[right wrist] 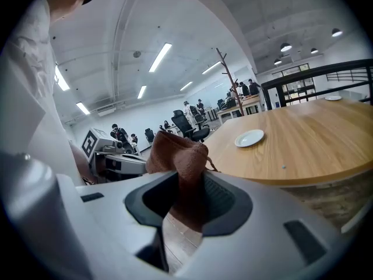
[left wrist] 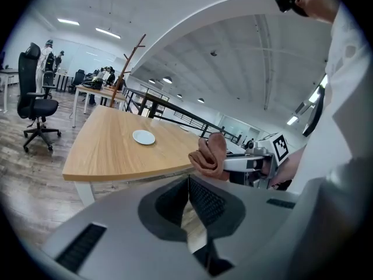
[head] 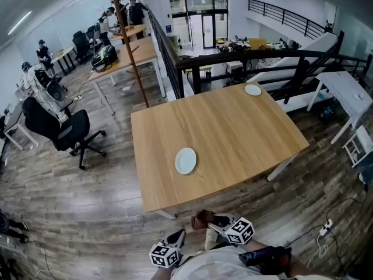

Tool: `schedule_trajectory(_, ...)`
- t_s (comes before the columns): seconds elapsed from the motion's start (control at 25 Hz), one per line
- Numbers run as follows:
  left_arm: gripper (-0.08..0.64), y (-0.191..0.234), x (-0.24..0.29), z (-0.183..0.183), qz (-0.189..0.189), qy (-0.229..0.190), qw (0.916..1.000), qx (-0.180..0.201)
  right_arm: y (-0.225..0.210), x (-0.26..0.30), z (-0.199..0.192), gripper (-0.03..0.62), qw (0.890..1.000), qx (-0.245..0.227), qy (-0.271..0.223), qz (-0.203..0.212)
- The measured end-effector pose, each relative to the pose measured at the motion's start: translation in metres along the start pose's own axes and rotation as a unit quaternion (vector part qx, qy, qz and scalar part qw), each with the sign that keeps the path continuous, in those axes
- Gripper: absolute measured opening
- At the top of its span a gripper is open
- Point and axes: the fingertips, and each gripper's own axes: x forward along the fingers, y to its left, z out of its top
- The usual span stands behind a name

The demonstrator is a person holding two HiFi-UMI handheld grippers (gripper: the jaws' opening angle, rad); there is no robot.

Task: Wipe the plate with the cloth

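A white plate [head: 185, 160] lies on the wooden table [head: 239, 127], toward its near left part. It also shows as the plate [left wrist: 143, 136] in the left gripper view and the plate [right wrist: 249, 137] in the right gripper view. Both grippers hang in front of the table's near edge, off the tabletop. My right gripper [head: 210, 221] [right wrist: 185, 200] is shut on a bunched brown cloth [right wrist: 176, 155] [head: 203, 219] [left wrist: 211, 154]. My left gripper [head: 176, 239] [left wrist: 188, 198] sits just left of it, shut, with nothing between its jaws.
A second small plate [head: 253, 90] rests at the table's far right corner. A black office chair [head: 65, 130] stands to the left and a wooden coat stand [head: 132, 46] behind. A dark railing [head: 245, 57] runs behind the table; a white table [head: 347, 91] stands right.
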Motion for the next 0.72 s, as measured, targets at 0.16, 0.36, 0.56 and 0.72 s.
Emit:
schedule_trajectory(0.16, 0.014, 0.003, 0.017, 0.017, 0.0, -0.001, 1.0, 0.0, -0.015, 0.006, 0.007, 0.126, 1.0, 0.005, 0.005, 0.004)
schedule_trajectory(0.36, 0.014, 0.011, 0.036, 0.02, 0.002, 0.015, 0.9999, -0.006, -0.034, 0.017, 0.012, 0.126, 1.0, 0.014, 0.011, 0.015)
schedule_trajectory(0.56, 0.013, 0.02, 0.067, 0.036, 0.0, 0.025, 0.9997, 0.005, -0.071, 0.025, 0.029, 0.126, 1.0, 0.013, -0.005, 0.01)
schedule_trajectory(0.72, 0.013, 0.026, 0.085, 0.057, 0.003, 0.035, 0.9992, 0.018, -0.098, 0.025, 0.045, 0.126, 1.0, 0.012, -0.012, 0.005)
